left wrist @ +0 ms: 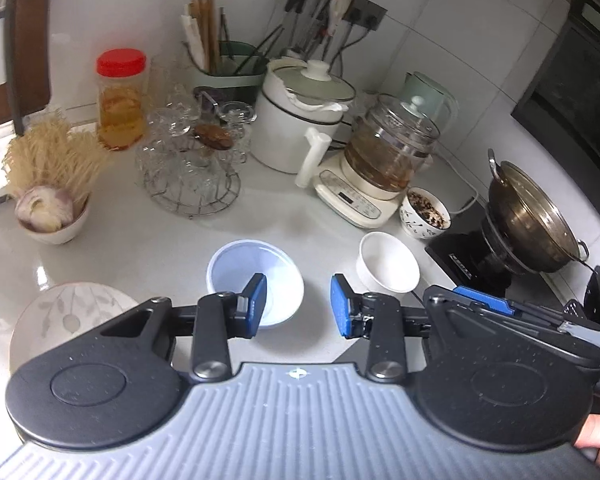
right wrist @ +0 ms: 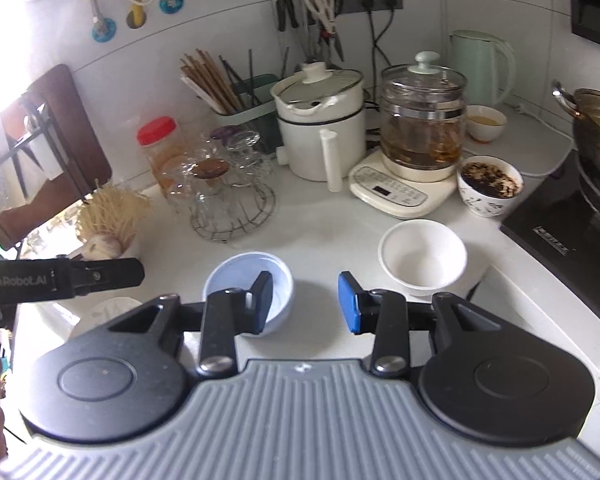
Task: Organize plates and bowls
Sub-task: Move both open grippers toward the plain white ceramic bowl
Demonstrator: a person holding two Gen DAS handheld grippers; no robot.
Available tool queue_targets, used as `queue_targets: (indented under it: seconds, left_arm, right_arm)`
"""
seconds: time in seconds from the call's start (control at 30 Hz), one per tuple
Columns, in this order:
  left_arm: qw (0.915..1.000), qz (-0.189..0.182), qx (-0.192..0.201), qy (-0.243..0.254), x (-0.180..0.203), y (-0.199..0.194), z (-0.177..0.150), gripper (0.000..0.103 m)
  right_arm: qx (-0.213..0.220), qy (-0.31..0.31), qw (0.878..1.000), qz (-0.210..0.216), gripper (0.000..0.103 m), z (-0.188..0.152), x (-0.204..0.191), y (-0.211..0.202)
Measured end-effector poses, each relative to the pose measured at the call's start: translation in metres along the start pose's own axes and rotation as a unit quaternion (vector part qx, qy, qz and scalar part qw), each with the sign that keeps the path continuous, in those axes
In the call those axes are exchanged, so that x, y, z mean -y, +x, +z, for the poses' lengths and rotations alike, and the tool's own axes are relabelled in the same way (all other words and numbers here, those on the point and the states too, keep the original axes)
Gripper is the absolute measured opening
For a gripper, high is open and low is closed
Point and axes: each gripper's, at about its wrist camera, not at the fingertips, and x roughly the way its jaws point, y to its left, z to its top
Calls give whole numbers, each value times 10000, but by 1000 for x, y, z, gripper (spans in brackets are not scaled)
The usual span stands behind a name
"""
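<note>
A pale blue-white bowl (left wrist: 256, 280) sits on the white counter, and a plain white bowl (left wrist: 388, 262) stands to its right. A leaf-patterned plate (left wrist: 68, 320) lies at the left. My left gripper (left wrist: 298, 306) is open and empty, hovering above the counter just right of the blue-white bowl. In the right wrist view the blue-white bowl (right wrist: 244, 284) and white bowl (right wrist: 422, 256) flank my right gripper (right wrist: 306, 302), which is open and empty. The right gripper's blue pads (left wrist: 484, 300) show at the right of the left wrist view.
The back of the counter holds a glass rack (left wrist: 192, 168), a white pot (left wrist: 300, 120), a glass kettle on its base (left wrist: 380, 160), a patterned bowl of dark food (left wrist: 424, 214) and a red-lidded jar (left wrist: 121, 100). A wok sits on the stove (left wrist: 532, 224). A garlic bowl (left wrist: 52, 216) stands left.
</note>
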Motion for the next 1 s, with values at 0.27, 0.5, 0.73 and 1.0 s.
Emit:
queue_targets:
  seconds: [0.27, 0.5, 0.73, 1.0]
  left_arm:
    - [9993, -212, -18, 302, 21, 22, 20, 40]
    - [9983, -351, -194, 414, 45, 65, 42, 40]
    - [9967, -398, -483, 522, 65, 118, 62, 42]
    - [9938, -278, -921, 558, 83, 173, 69, 42]
  right_arm:
    - [9, 279, 9994, -179, 39, 7, 25, 11]
    - [58, 580, 9975, -406, 39, 24, 66, 24]
    - [117, 665, 9967, -448, 39, 44, 98, 51]
    - [-227, 869, 9952, -378, 39, 51, 130, 89]
